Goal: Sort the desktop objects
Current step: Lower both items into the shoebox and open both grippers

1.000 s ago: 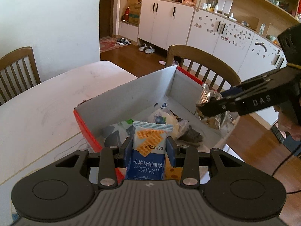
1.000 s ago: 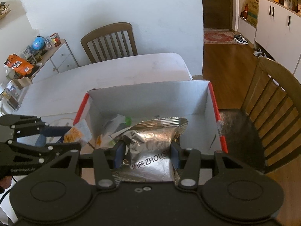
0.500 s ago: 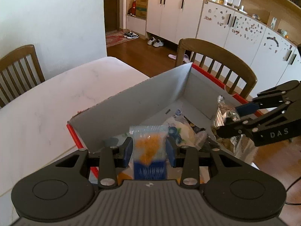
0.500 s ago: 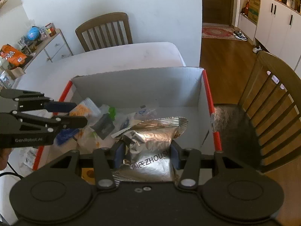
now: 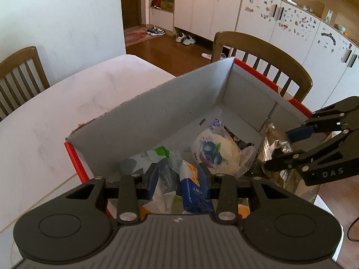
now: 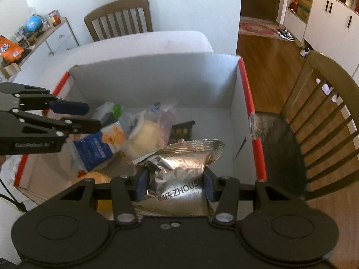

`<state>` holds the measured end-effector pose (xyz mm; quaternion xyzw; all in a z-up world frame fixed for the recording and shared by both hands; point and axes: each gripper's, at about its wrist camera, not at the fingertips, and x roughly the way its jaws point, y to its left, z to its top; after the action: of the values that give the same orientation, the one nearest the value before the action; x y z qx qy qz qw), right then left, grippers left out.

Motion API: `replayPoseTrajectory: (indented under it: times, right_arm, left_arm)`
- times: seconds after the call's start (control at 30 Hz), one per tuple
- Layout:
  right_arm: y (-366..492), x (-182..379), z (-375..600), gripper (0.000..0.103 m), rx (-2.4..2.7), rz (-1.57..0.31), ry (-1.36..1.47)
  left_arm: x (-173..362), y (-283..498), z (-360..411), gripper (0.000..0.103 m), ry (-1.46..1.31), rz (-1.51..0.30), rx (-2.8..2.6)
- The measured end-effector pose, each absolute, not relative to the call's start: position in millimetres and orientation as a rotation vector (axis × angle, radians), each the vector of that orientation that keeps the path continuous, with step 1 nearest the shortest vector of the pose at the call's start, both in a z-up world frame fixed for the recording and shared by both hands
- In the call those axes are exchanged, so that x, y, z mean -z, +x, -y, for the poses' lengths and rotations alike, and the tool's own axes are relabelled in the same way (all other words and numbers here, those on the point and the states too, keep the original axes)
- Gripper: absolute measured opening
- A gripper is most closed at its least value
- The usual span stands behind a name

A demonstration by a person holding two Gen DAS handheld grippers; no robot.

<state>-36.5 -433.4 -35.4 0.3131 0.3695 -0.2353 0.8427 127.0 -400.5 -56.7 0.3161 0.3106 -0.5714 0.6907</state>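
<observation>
Left tool (image 5: 177, 180) grips a biscuit pack (image 5: 194, 192), right tool (image 6: 174, 185) clamps a foil bag (image 6: 179, 168); both are inside the box (image 6: 152, 78), lower than a second ago.

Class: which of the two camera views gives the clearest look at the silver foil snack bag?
The right wrist view. There the silver foil bag fills the centre, gripped between the right tool's pads, its printed lettering readable. The left wrist view shows only a crumpled edge of it at the far right, mostly hidden behind that tool.
</observation>
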Motion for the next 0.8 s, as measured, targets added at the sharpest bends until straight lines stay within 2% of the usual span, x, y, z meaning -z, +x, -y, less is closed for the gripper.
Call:
replayPoseTrajectory:
  times: [0.6, 0.67, 0.8]
  right_arm:
    - [-24.9, 45.3, 428.0, 0.052, 0.478, -0.843, 0.624]
    - [-25.2, 41.9, 425.8, 0.055, 0.474, -0.840, 0.619]
    - [-30.4, 28.8, 422.5, 0.070, 0.467, -0.805, 0.609]
  left_arm:
    - [55.7, 123.2, 396.7, 0.037, 0.710, -0.704, 1.313]
    - [54.2, 122.0, 395.0, 0.037, 0.706, -0.704, 1.317]
    - [50.3, 120.0, 390.7, 0.037, 0.698, -0.705, 1.325]
